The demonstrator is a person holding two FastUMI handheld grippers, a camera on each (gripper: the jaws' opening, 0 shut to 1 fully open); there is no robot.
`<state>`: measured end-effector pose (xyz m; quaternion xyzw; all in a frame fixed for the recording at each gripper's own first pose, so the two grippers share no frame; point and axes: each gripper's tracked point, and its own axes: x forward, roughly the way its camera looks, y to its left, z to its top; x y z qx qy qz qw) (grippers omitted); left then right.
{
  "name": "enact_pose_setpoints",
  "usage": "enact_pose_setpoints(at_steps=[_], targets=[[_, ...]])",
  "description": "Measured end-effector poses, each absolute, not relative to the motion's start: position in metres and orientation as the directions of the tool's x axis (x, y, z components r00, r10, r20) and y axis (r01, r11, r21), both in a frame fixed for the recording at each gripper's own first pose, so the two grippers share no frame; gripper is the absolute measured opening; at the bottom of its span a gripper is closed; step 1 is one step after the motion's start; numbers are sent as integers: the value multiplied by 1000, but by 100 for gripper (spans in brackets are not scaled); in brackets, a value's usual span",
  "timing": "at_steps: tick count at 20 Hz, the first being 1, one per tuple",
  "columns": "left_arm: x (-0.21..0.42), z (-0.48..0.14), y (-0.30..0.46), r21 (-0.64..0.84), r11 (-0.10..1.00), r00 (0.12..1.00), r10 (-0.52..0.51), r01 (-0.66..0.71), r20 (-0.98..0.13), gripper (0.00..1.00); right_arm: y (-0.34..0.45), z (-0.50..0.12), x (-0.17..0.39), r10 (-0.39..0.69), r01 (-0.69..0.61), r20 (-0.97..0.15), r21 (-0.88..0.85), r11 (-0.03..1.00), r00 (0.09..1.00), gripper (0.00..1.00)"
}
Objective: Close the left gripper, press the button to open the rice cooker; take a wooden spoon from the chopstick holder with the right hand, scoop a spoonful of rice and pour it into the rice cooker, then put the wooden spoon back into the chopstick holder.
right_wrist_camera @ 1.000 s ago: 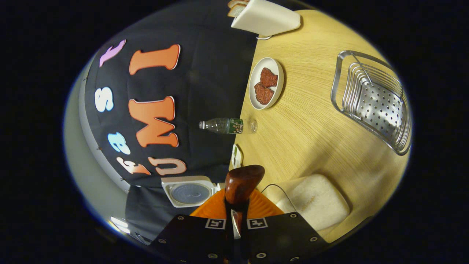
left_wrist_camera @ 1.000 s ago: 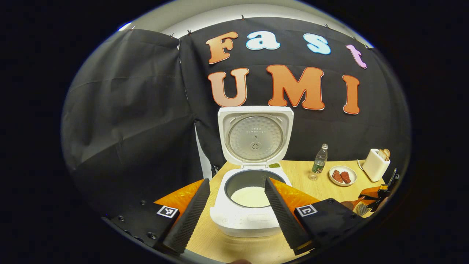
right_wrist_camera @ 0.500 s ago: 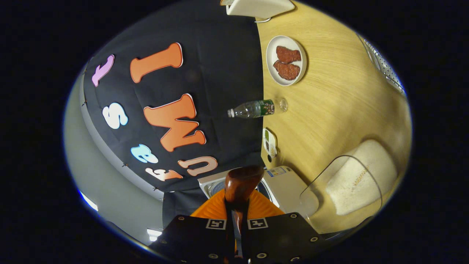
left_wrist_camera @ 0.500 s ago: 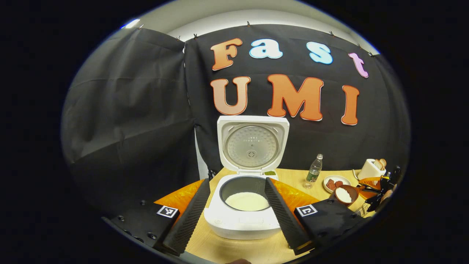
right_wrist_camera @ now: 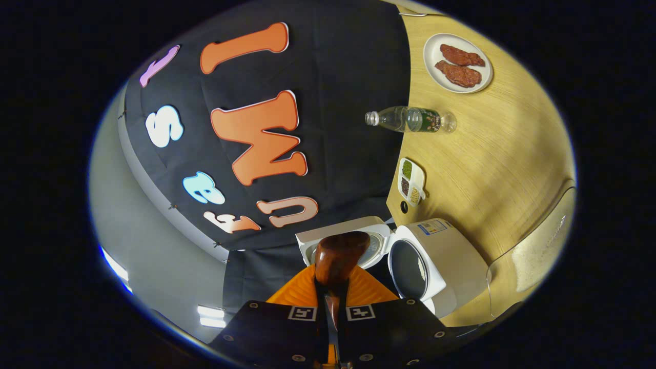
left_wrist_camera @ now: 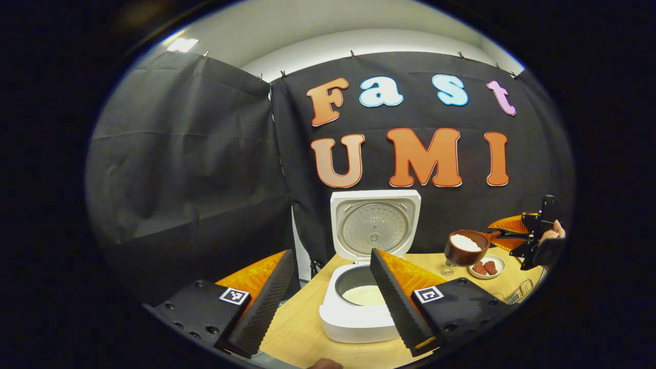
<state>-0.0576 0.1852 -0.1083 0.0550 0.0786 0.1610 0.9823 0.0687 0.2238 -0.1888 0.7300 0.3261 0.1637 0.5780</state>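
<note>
Dark wooden spoon, bowl heaped with white rice, pinched by right gripper; carry step. White rice cooker open. Left gripper fingers spread, idle. Next: bring spoon over pot, tip.

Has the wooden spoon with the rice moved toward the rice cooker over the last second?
Yes. In the left gripper view the wooden spoon, held in the right tongs, has risen from table level beside the plate of meat and shifted toward the open rice cooker.
</note>
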Motion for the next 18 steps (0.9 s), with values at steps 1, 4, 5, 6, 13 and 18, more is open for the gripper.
enact_pose_setpoints(at_steps=[1, 4, 5, 6, 13, 18], targets=[[-59, -109, 191, 124, 941, 934, 330, -314, -138, 96, 234, -186, 74, 671, 284, -142, 953, -107, 728, 7], [-66, -113, 207, 110, 933, 924, 356, -343, -138, 96, 260, -181, 100, 672, 268, -177, 963, -34, 720, 7], [-67, -115, 214, 105, 929, 920, 367, -355, -138, 100, 269, -186, 103, 669, 257, -198, 966, 11, 717, 6], [-69, -118, 220, 99, 925, 916, 377, -366, -138, 100, 278, -194, 107, 666, 253, -232, 965, 68, 709, 7], [-68, -136, 258, 81, 904, 888, 427, -419, -169, 100, 329, -213, 133, 622, 117, -369, 906, 407, 691, 7], [-65, -143, 273, 82, 900, 882, 436, -428, -180, 96, 353, -198, 149, 583, -89, -382, 779, 621, 717, 6]])
